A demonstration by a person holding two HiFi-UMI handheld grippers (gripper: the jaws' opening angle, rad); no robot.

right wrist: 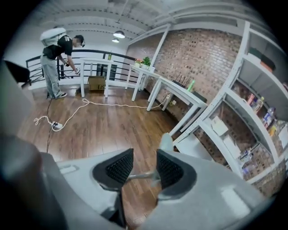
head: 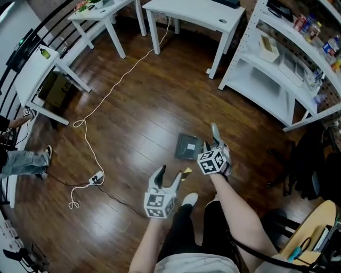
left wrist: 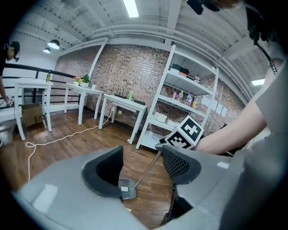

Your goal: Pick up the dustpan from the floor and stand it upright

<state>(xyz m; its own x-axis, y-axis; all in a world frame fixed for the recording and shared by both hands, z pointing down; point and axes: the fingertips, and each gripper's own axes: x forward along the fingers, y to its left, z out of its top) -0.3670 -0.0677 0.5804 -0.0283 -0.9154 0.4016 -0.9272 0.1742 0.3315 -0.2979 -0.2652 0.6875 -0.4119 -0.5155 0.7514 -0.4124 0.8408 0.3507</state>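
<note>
A grey-green dustpan [head: 187, 147] rests with its pan on the wooden floor, and its thin metal handle rises toward my right gripper [head: 216, 139]. In the right gripper view the handle rod [right wrist: 141, 176] crosses the gap between the jaws and its pale grip end [right wrist: 166, 144] sticks out past the right finger. The right gripper [right wrist: 145, 168] is open, the pads standing wider than the rod. My left gripper [head: 169, 176] hangs open and empty to the lower left of the pan. From the left gripper [left wrist: 143, 164] I see the pan [left wrist: 127, 189] and its slanting handle between the jaws.
A white cable runs across the floor to a power strip [head: 97, 177]. White tables [head: 192, 13] stand at the back and left, white shelving [head: 277, 74] at the right. A small yellow scrap [head: 186, 171] lies near the holder's shoe [head: 188, 200]. Another person [right wrist: 56, 63] stands far left.
</note>
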